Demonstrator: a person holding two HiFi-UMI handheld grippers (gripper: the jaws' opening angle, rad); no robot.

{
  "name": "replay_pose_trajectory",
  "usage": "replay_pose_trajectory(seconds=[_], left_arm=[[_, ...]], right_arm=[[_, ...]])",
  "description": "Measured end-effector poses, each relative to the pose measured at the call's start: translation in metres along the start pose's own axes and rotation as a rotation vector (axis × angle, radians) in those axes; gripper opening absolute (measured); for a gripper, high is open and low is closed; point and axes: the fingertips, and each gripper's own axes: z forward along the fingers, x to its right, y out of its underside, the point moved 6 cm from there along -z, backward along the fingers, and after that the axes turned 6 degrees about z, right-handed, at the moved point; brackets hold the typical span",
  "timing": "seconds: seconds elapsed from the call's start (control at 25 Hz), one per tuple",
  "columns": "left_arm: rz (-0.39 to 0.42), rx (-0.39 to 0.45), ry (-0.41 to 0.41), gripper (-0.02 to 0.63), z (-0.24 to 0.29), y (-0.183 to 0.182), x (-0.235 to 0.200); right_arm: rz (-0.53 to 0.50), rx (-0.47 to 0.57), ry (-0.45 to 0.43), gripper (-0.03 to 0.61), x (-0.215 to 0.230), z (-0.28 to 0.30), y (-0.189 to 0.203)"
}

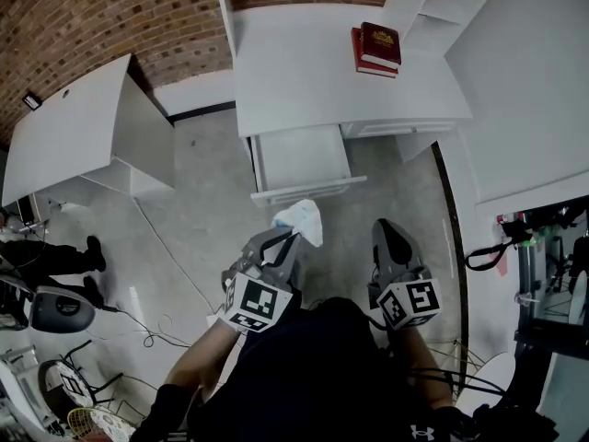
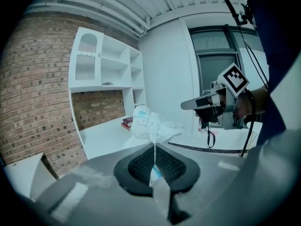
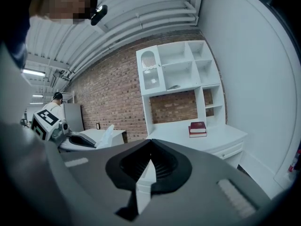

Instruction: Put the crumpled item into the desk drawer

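Two claws: left claw [image 1: 291, 239] and right claw [image 1: 387, 233] are held low in front of the person, side by side and apart, both aimed toward the table [image 1: 304, 72].
Left claw: its jaws are pressed together on a thin edge of the crumpled item [image 2: 151, 124] — the rest of it bunches up beyond the tips.
Right claw: its jaws look closed with nothing gripped. A pale sliver shows low between them, probably the white furniture behind.
Crumpled item: white with blue print. In the head view it hangs above the floor [image 1: 202, 210], just in front of the drawer [image 1: 302, 159] and not inside it.
Drawer: pulled out from the left part of the table, its front facing the person.
Table: white, set against a brick wall [image 1: 138, 17], with white shelves [image 3: 181, 69] rising from its right end.
Books: two red books [image 1: 377, 49] lie stacked on the table top, to the right of the drawer and farther back.
Side table: a second white one [image 1: 64, 136] stands off to the left, well apart.
Person: someone [image 3: 52, 103] stands far off at the left edge of the right gripper view — too small to tell more.
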Motion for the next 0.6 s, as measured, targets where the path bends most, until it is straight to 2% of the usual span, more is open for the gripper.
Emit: replay_pose_trajectory(seconds=[0.32, 0.6], left_arm=[[0.014, -0.018, -0.004, 0.005, 0.019, 0.006, -0.028], [0.015, -0.062, -0.039, 0.005, 0.051, 0.004, -0.047]], right_arm=[[-0.013, -0.015, 0.004, 0.003, 0.003, 0.03, -0.002], [0.021, -0.039, -0.031, 0.003, 0.031, 0.067, -0.004]])
